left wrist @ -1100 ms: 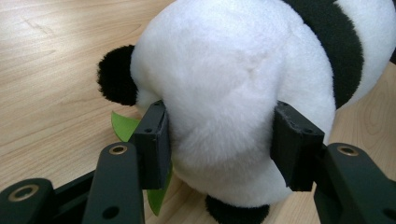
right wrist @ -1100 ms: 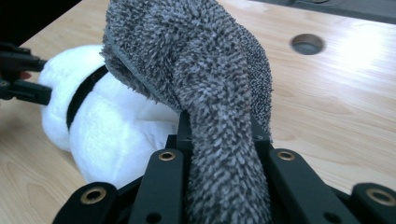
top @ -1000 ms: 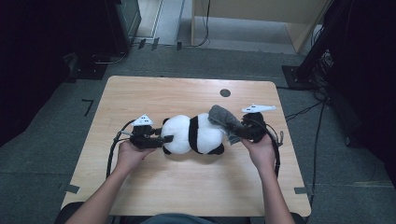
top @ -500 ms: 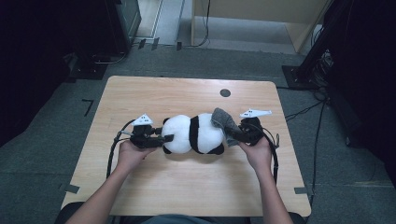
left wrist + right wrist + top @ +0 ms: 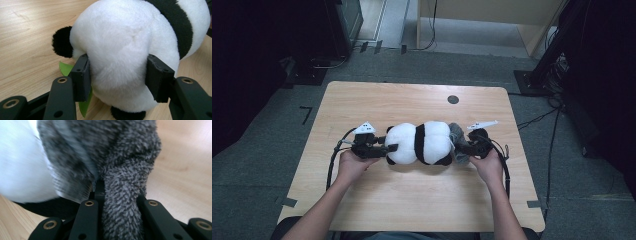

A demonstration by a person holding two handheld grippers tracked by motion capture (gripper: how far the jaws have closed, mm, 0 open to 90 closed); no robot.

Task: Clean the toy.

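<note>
Near edge of table (image 5: pixel 412 210): two forearms entering from below, one hand on each gripper. Left hand (image 5: pixel 351 165) wrapped around left gripper (image 5: pixel 388 148), left of centre. Fingers (image 5: pixel 81 76) of that gripper clamped on white head end of plush panda (image 5: pixel 419 142), one pad pressed into the fur on each side; confirmed in left gripper view. Green leaf-shaped piece (image 5: pixel 65 68) seen under the panda beside the left-hand pad. Right hand (image 5: pixel 488 165) around right gripper (image 5: pixel 462 149), right of centre. Fingers (image 5: pixel 87 217) there drawn close together and pinching a twisted fold of grey fuzzy cloth (image 5: pixel 457 137); cloth lying against right end of panda, touching it. Panda lying lengthwise on table between both grippers, middle of the surface, black band across the body, black ear (image 5: pixel 61 45) toward the left. Farther back: bare wood, small dark round hole (image 5: pixel 453 99) near far edge, right of centre. Beyond table: grey floor (image 5: pixel 272 150), cables (image 5: pixel 537 120) trailing at right.
</note>
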